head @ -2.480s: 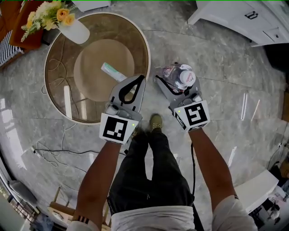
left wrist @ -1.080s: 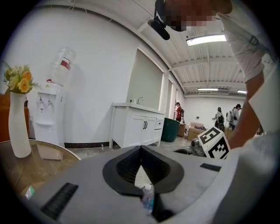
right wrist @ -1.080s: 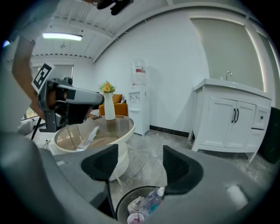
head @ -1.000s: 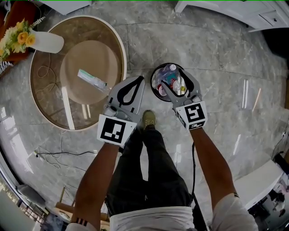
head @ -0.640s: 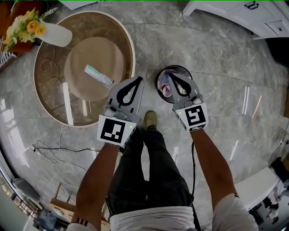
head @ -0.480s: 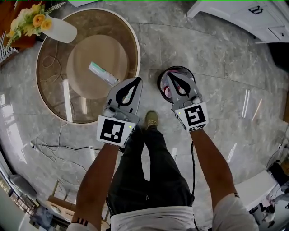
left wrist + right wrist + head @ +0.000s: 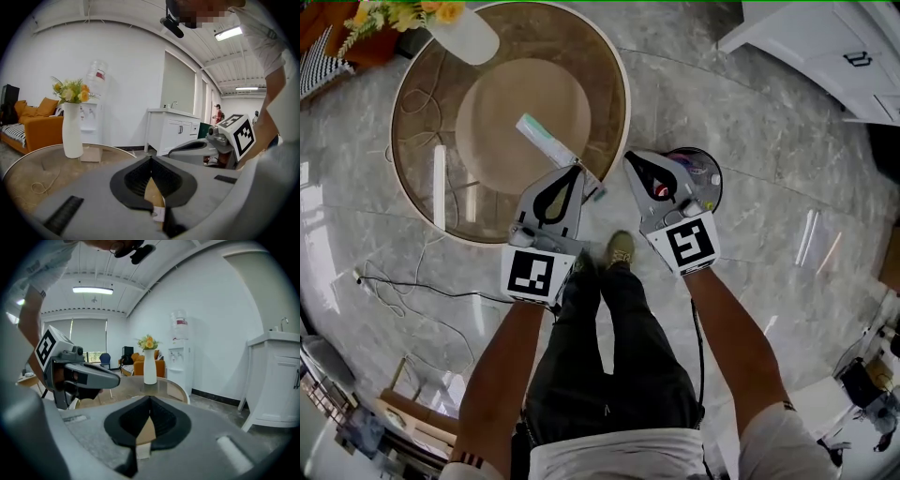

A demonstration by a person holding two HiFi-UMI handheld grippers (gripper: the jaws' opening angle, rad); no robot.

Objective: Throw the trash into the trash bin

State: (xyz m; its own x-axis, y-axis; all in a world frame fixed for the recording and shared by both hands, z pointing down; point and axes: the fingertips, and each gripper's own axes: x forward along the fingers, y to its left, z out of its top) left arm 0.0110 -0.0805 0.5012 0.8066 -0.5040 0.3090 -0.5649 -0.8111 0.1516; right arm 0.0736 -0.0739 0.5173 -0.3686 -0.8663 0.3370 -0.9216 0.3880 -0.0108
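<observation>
A pale green and white tube [image 7: 546, 141] lies on the round glass table [image 7: 422, 202], and its near end reaches the table's right rim. My left gripper [image 7: 576, 167] is shut and empty, its tip just beside that near end. My right gripper [image 7: 628, 156] is also shut with nothing in it, hanging over the floor between the table and the black trash bin [image 7: 710, 178]. The bin is partly hidden under the right gripper, and some trash shows inside. In the left gripper view the jaws [image 7: 150, 158] meet over the table. The right gripper view shows shut jaws [image 7: 150, 399] too.
A white vase of yellow flowers [image 7: 461, 36] stands at the table's far edge. White cabinets [image 7: 825, 47] fill the top right. Cables [image 7: 403, 300] trail on the marble floor at left. My legs and one shoe [image 7: 622, 248] are below the grippers.
The bottle that the right gripper held has gone into the bin. Its jaws have shut, and both grippers have swung left from the bin toward the table.
</observation>
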